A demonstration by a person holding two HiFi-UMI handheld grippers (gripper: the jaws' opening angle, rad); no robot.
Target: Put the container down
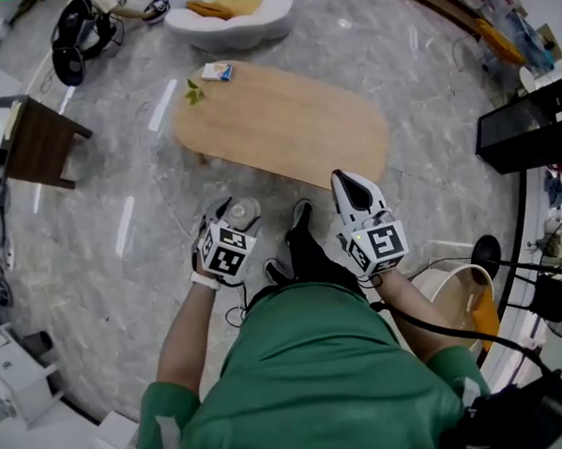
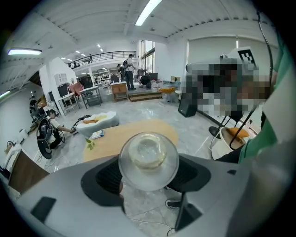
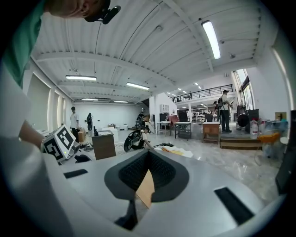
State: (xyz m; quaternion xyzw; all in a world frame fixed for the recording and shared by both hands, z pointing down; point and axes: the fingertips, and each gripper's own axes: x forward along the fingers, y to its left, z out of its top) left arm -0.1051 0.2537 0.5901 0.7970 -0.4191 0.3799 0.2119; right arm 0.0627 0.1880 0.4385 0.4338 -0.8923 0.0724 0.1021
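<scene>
Gripping the clear container (image 2: 149,157), left gripper (image 1: 231,212) is hovering short of the table (image 1: 285,125) ahead, not yet lowering; right gripper (image 1: 351,179) closed, empty.

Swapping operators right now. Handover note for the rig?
Left claw: closed on the clear glass container, held in the air above the floor, short of the wooden table.
Right claw: shut, empty, by the table's near edge.
Done: container is in hand.
To do: set it down, probably on the table, then open the claw that holds it.
</scene>
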